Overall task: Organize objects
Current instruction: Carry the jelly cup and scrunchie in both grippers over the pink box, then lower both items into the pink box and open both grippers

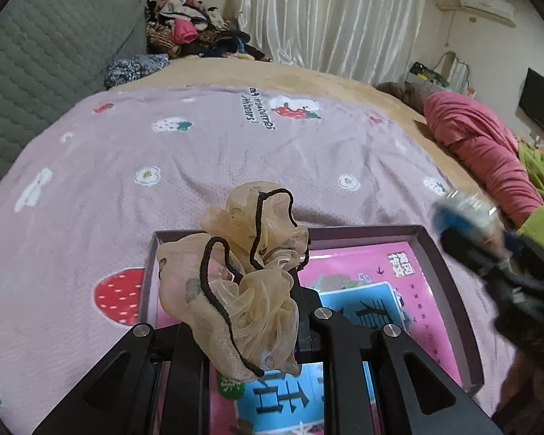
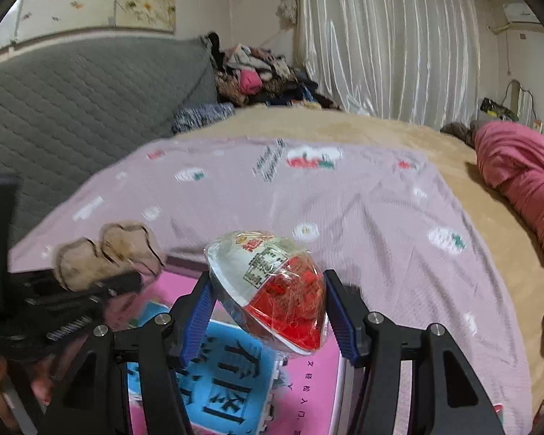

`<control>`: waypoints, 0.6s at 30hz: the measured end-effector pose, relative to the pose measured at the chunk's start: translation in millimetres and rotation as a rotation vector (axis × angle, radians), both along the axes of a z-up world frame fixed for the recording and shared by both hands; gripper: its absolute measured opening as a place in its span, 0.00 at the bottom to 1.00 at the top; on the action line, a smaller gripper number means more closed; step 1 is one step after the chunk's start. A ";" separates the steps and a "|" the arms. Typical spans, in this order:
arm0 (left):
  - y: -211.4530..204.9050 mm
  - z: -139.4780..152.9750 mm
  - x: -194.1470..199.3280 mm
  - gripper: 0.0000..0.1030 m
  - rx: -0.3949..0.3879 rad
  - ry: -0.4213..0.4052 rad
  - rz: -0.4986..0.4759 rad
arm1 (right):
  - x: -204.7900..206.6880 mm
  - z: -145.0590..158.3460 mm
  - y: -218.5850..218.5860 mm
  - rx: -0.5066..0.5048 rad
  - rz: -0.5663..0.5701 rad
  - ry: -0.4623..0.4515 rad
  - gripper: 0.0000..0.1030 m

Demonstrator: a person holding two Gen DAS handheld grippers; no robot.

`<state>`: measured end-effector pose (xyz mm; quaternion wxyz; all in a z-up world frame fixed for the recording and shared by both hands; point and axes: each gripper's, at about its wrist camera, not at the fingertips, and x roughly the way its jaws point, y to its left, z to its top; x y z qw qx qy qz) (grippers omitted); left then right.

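1. Grey quilted headboard (image 1: 36,54) runs along the bed's left edge; clothes pile (image 1: 192,29) sits at the far left corner, next to white curtains (image 1: 330,14).
2. Lilac strawberry-print blanket (image 1: 199,152) covers the near part of the bed (image 1: 308,72); tan sheet shows beyond it at the far edge.
3. Shallow box (image 1: 449,272) with dark rim lies on the blanket at the bed's near edge; its floor shows a pink and blue printed picture with characters.
4. Left hand-held gripper (image 1: 257,330) is nearly closed, pinching a beige mesh scrunchie (image 1: 243,282) with a black elastic cord looped over it.
5. Scrunchie hangs above the box's far left corner, not touching the box floor as far as visible.
6. In the right wrist view the scrunchie (image 2: 105,253) and left hand-held gripper (image 2: 65,308) appear blurred at the left, over the box's left side.
7. Right hand-held gripper (image 2: 268,311) is about half open, blue pads pressing both sides of a clear plastic-wrapped toy (image 2: 272,286), red lower half, labelled clear top.
8. Toy is held in the air over the box (image 2: 308,380), tilted, near its right half.
9. In the left wrist view the right hand-held gripper (image 1: 478,232) is a blur at the box's right edge.
10. Pink bundle of fabric (image 1: 482,145) lies on the tan sheet at the bed's right edge; green cloth (image 1: 536,166) just beside it.
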<state>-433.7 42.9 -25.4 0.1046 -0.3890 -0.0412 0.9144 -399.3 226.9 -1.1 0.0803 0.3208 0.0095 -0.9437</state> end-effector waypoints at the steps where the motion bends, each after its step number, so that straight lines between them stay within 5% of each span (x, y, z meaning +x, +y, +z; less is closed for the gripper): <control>1: 0.0 -3.4 -1.5 0.18 -0.008 0.002 0.001 | -1.6 -6.1 1.5 -0.001 -0.003 -0.011 0.57; 8: -10.9 -26.2 -21.2 0.23 -0.006 -0.069 0.012 | -26.0 -45.6 7.6 -0.002 -0.050 -0.117 0.57; 18: -5.8 -42.7 -24.3 0.31 -0.017 -0.116 0.005 | -36.4 -58.8 6.5 0.029 -0.065 -0.195 0.58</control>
